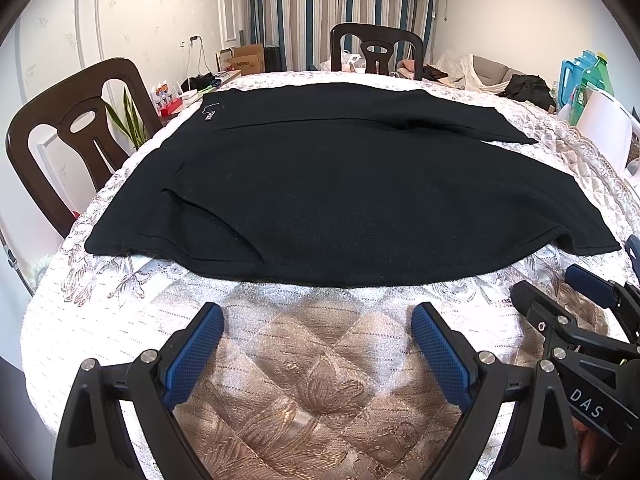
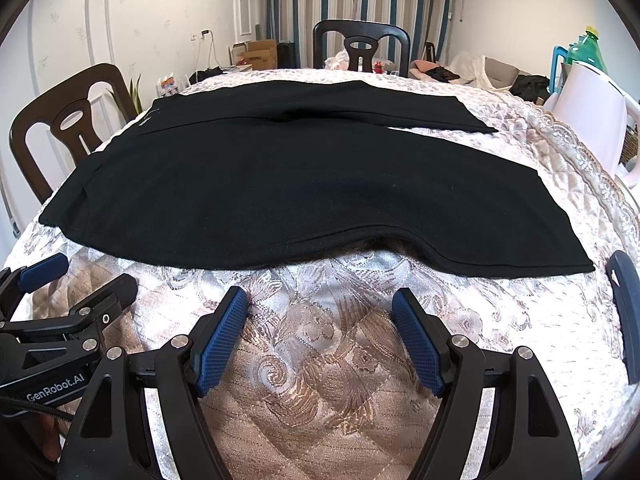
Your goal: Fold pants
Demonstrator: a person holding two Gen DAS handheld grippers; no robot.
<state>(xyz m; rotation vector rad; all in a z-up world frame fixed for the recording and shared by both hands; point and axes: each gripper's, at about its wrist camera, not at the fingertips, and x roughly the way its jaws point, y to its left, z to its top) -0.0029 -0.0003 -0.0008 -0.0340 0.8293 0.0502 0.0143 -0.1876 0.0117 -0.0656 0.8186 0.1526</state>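
On the table: the black pants (image 1: pixel 320 184) are lying flat and spread wide on the quilted cloth (image 1: pixel 320 380), waist to the left, two legs going off to the right.
Left view only: a small white mark (image 1: pixel 209 114) is showing near the waist at the far left, and the right gripper (image 1: pixel 592 300) is peeking in at the lower right.
Right view only: the near edge of the pants (image 2: pixel 384 238) is lifting in a small bump, and the left gripper (image 2: pixel 72 280) is sitting at the lower left.
Left gripper (image 1: pixel 318 320): its blue fingers are standing wide apart, holding nothing, just short of the pants.
Right gripper (image 2: pixel 320 306): its fingers are also standing wide apart, holding nothing, near the pants' edge.
Edges and room: bare cloth is lying between the fingers and the near edge; the two legs are parting at the right, with cloth showing between them.
Room: dark chairs (image 2: pixel 362 46) are standing around the table, striped curtains (image 1: pixel 340 8) are hanging at the back, and a white jug (image 2: pixel 592 116) is sitting at the right.
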